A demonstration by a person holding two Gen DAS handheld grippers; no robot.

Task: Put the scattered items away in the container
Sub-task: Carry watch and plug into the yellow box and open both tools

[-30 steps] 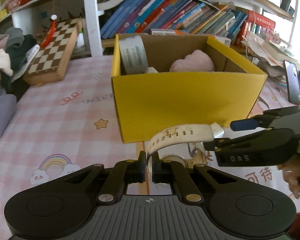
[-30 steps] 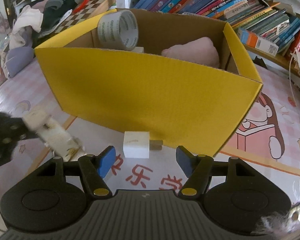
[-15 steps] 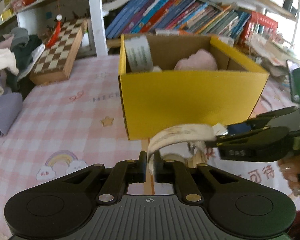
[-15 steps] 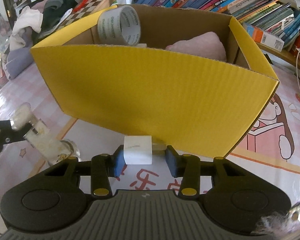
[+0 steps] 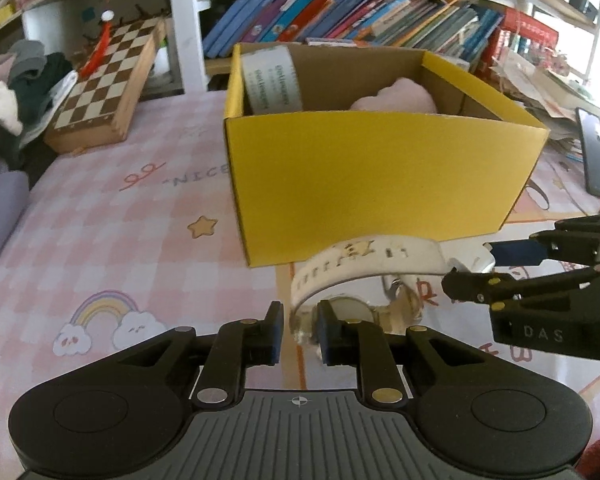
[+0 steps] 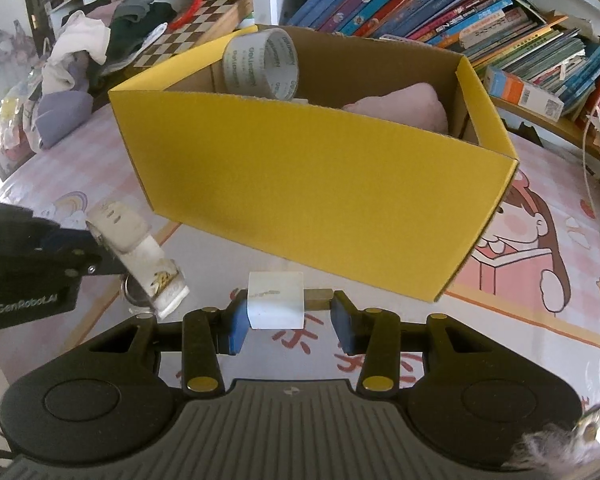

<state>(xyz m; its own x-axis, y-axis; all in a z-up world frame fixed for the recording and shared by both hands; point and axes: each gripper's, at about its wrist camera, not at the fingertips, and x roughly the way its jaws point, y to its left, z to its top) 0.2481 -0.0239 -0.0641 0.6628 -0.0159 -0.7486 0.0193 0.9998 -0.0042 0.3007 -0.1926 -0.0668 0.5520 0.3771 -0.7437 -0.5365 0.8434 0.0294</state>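
Observation:
A yellow cardboard box [image 5: 375,176] stands on the table and holds a roll of tape [image 5: 272,78] and a pink soft item [image 5: 395,98]. My left gripper [image 5: 298,332] is shut on a white watch [image 5: 363,264], held above the table in front of the box. The watch also shows at the left of the right wrist view [image 6: 140,256]. My right gripper [image 6: 288,320] is shut on a white charger plug [image 6: 276,304], lifted off the table before the box [image 6: 319,184]. The right gripper also shows in the left wrist view [image 5: 495,264].
A pink checked tablecloth [image 5: 100,232] covers the table. A chessboard box [image 5: 104,88] leans at the back left beside a pile of clothes [image 5: 4,96]. Shelves of books [image 5: 339,12] run behind the box. A phone [image 5: 593,152] lies at the far right.
My right gripper closed on the charger plug and lifted it off the table. My left gripper rose with the watch, so the box now sits lower in both views.

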